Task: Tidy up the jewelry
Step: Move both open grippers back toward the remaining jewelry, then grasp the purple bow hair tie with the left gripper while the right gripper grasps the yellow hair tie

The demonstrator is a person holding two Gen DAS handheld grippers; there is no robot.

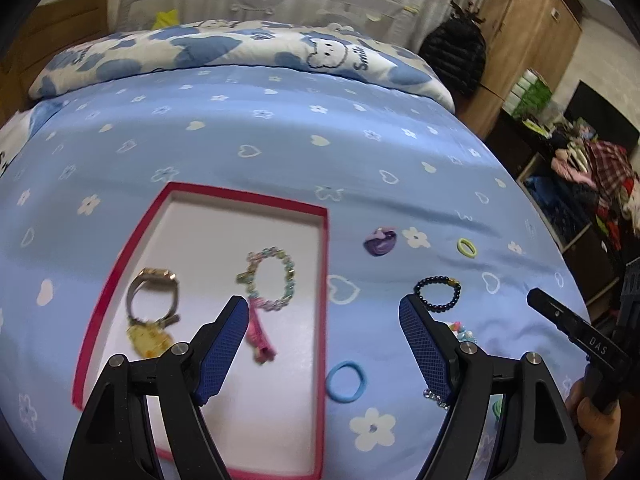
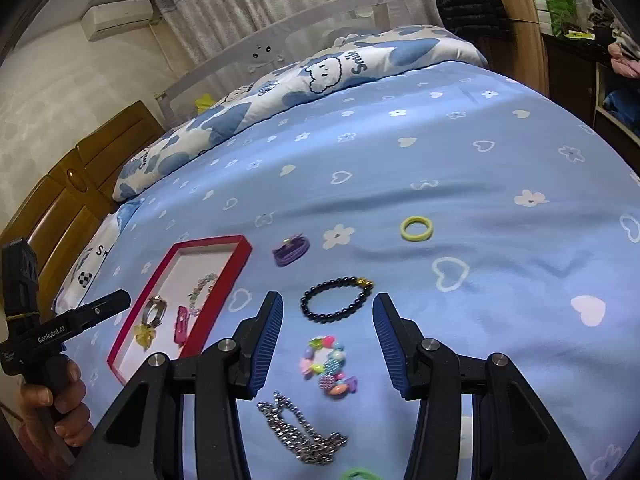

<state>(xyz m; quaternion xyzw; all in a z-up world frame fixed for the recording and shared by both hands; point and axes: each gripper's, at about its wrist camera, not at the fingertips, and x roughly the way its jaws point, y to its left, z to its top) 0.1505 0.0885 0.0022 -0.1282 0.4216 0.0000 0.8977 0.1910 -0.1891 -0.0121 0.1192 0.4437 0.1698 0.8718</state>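
The left hand-held gripper (image 1: 322, 322) is held with its jaws wide apart and nothing between them, above the right edge of the red box (image 1: 96, 312), whose near end is hidden behind the gripper body; inside the box a watch (image 1: 152, 294), a pastel bead bracelet (image 1: 272, 278), a pink clip (image 1: 260, 340) and a blurred yellow piece (image 1: 150, 338) are seen. The right hand-held gripper (image 2: 328, 316) is likewise spread open and empty over the bed (image 2: 480, 160), with a black bead bracelet (image 2: 336, 300) and a multicoloured bead bracelet (image 2: 328, 364) lying between its fingers; a silver chain (image 2: 304, 432) lies nearer, and a green band (image 2: 360, 474) is cut off at the bottom edge. A purple hair tie (image 2: 291, 250), a yellow hair tie (image 2: 417, 228) and a blue hair tie (image 1: 346, 382) rest on the bed outside the box. "GenRobot.AI" is read on the left tool in the right view; "DAS" on the right tool in the left view; "Smile" is partly legible on the quilt (image 1: 240, 48).
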